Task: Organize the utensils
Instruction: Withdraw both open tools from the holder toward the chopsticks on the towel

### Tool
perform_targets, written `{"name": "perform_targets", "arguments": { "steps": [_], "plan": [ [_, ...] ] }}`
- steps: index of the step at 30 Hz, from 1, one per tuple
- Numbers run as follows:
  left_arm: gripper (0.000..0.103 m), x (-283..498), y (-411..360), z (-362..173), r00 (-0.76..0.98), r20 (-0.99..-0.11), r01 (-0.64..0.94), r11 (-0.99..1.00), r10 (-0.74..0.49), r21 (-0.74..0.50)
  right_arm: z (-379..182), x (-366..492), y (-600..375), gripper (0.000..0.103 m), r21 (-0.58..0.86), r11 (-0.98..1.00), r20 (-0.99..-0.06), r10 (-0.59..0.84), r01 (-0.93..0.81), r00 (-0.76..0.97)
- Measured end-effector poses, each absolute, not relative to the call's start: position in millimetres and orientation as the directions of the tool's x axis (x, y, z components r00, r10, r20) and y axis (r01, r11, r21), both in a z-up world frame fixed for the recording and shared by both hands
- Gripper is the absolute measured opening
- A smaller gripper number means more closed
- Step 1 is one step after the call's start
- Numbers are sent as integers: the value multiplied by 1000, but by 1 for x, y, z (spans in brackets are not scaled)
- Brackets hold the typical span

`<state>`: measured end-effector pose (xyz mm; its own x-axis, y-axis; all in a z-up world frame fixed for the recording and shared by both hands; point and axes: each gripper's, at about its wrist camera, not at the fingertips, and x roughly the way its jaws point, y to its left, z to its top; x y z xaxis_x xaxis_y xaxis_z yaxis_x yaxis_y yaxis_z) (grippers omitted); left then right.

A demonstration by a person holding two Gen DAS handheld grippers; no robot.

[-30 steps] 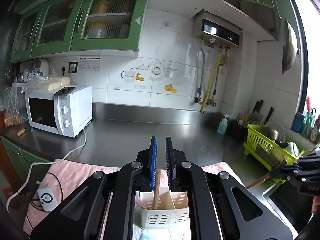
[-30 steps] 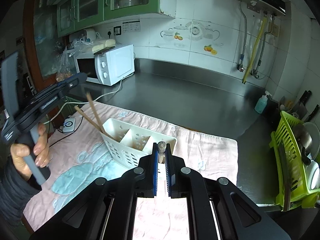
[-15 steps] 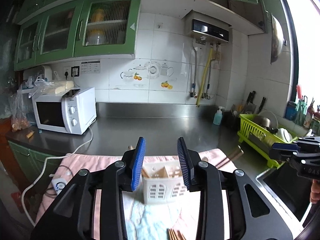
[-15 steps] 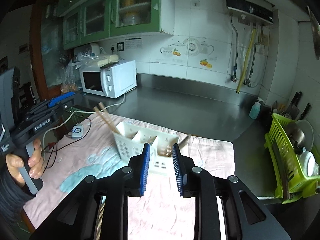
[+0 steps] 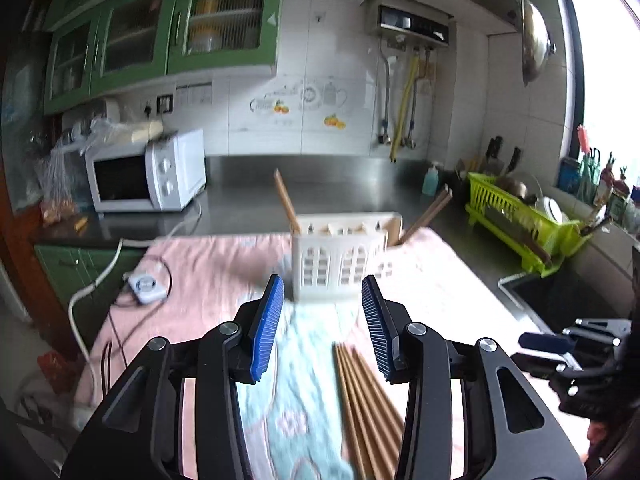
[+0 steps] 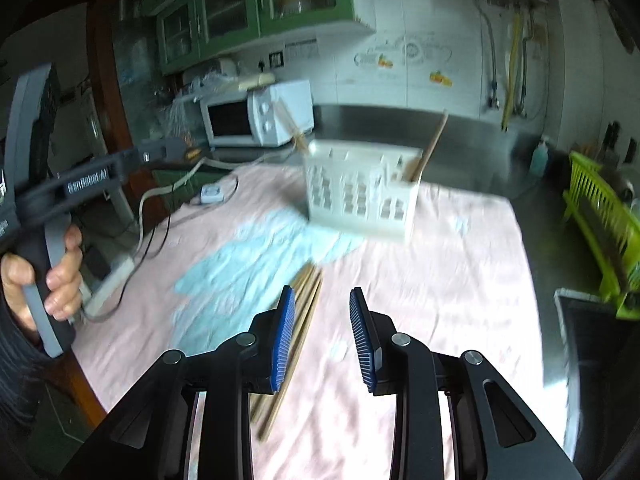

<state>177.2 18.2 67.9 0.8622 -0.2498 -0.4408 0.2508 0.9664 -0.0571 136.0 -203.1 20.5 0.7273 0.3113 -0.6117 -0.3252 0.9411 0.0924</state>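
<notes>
A white slotted utensil caddy point(image 5: 340, 256) stands on a pink cloth point(image 5: 208, 276). Wooden chopsticks point(image 5: 286, 206) lean out of its left end and more point(image 5: 430, 212) out of its right end. Several loose wooden chopsticks point(image 5: 364, 404) lie on the cloth near me. My left gripper point(image 5: 322, 328) is open and empty, above the cloth short of the caddy. My right gripper point(image 6: 322, 336) is open and empty; the loose chopsticks point(image 6: 298, 328) lie just left of it and the caddy point(image 6: 360, 190) stands ahead. The left gripper's handle point(image 6: 52, 208) shows in the right wrist view.
A white microwave point(image 5: 146, 172) stands at the back left, with a cable and a small white device point(image 5: 146, 286) on the cloth's left edge. A green dish rack point(image 5: 520, 216) and a sink point(image 5: 560, 300) are at the right. The steel counter point(image 5: 352, 184) runs behind.
Both grippers let go of their chopsticks into the caddy, opened wide and pulled back toward me. The loose chopsticks on the cloth have come into view.
</notes>
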Motion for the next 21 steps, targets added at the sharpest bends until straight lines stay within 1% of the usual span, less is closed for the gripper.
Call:
{"name": "perform_targets", "arguments": {
  "steps": [3, 6, 9, 11, 13, 17, 21],
  "plan": [
    [42, 159, 22, 49, 859, -462, 227, 973, -218, -36, -13, 118, -196, 28, 152, 941, -643, 327, -303, 693],
    [42, 147, 27, 32, 847, -487, 218, 975, -214, -48, -42, 108, -184, 28, 148, 947, -676, 306, -284, 670],
    [42, 138, 33, 16, 836, -510, 207, 977, -201, -45, -65, 102, -175, 26, 161, 950, -700, 301, -268, 648],
    [42, 134, 37, 8, 828, -523, 203, 977, -203, -58, -76, 102, -171, 25, 155, 955, -713, 286, -254, 640],
    [42, 130, 42, -3, 812, -544, 203, 976, -212, -78, -86, 104, -169, 19, 188, 951, -723, 303, -246, 621],
    [42, 123, 45, -20, 792, -571, 209, 975, -216, -78, -97, 109, -165, 17, 211, 951, -733, 307, -227, 607],
    [41, 119, 41, -38, 766, -603, 231, 971, -223, -66, -101, 112, -157, 13, 164, 960, -742, 272, -228, 612]
  ]
}}
